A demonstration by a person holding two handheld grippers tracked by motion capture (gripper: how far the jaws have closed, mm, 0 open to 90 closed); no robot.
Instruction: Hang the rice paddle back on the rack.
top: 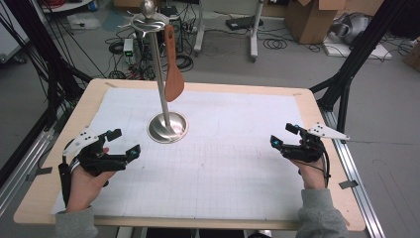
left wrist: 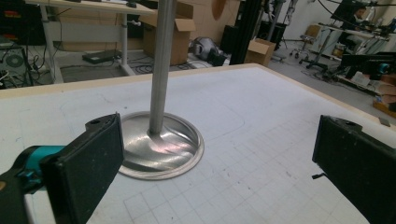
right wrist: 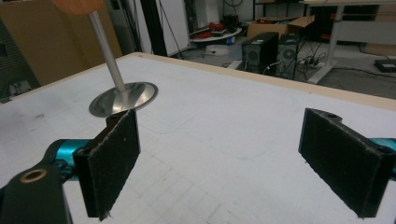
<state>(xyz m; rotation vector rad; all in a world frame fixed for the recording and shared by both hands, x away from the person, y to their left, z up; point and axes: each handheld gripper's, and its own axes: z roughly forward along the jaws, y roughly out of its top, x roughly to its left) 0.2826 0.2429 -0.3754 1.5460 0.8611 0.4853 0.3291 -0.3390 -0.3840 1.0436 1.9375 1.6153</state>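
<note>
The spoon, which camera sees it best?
The high view: the whole wooden spoon hangs from the stand there. The left gripper view catches a sliver of its bowl at the top edge, the right gripper view another bit.

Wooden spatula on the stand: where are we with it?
The wooden spatula hangs from a hook of the metal stand. Nothing is in hand: the left gripper and right gripper sit open, apart from the stand. Any grasping is not yet begun.
</note>
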